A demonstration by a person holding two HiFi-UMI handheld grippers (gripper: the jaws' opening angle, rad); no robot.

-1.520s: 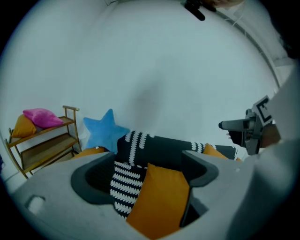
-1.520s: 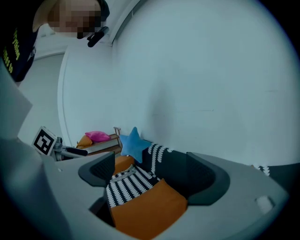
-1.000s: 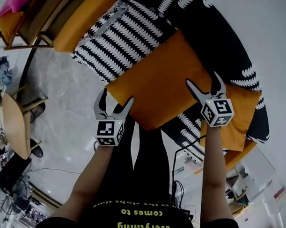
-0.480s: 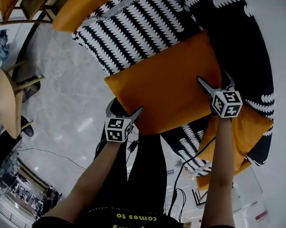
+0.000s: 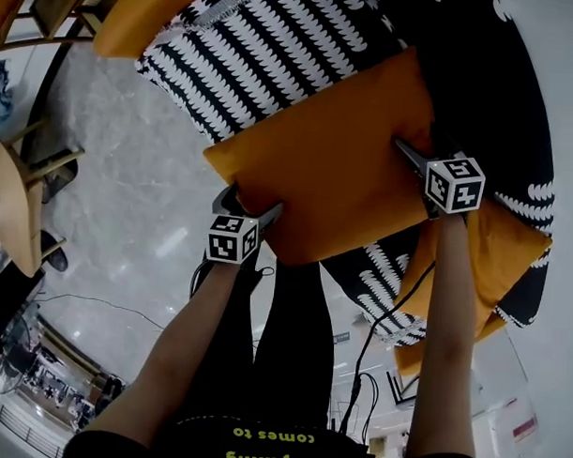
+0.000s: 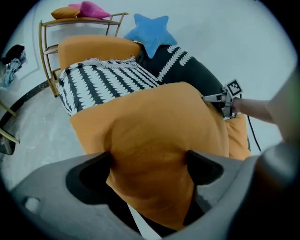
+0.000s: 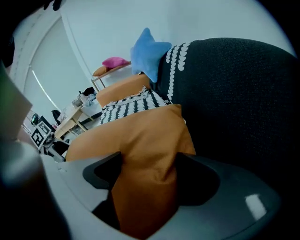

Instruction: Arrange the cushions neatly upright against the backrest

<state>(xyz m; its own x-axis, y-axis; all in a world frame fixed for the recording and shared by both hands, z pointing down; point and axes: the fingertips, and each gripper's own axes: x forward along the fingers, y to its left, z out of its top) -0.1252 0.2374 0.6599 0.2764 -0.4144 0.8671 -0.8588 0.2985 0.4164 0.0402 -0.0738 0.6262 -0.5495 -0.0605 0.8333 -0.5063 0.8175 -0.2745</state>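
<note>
A large orange cushion (image 5: 326,159) (image 6: 154,126) (image 7: 140,140) hangs between both grippers, in front of the dark patterned backrest (image 5: 479,80) (image 7: 234,93). My left gripper (image 5: 252,208) (image 6: 149,161) straddles the cushion's near left corner with its jaws wide; the fabric fills the gap and touches both pads. My right gripper (image 5: 422,153) (image 7: 150,164) is closing on the cushion's right edge, and the fabric creases between its pads. A second orange cushion (image 5: 492,249) (image 6: 239,136) lies under the right arm. A black-and-white striped cushion (image 5: 274,54) (image 6: 103,79) lies beyond.
A blue star cushion (image 6: 150,35) (image 7: 147,51) leans at the top of the backrest. An orange seat part (image 6: 93,47) sits behind the striped cushion. A wooden shelf (image 6: 79,21) holds pink and orange cushions. A wooden table (image 5: 15,214) stands left; a cable (image 5: 377,320) trails on the floor.
Both grippers moved forward onto the orange cushion's edges. The left one now straddles its corner; the right jaws have narrowed around its right edge. The cushion has shifted up and away slightly.
</note>
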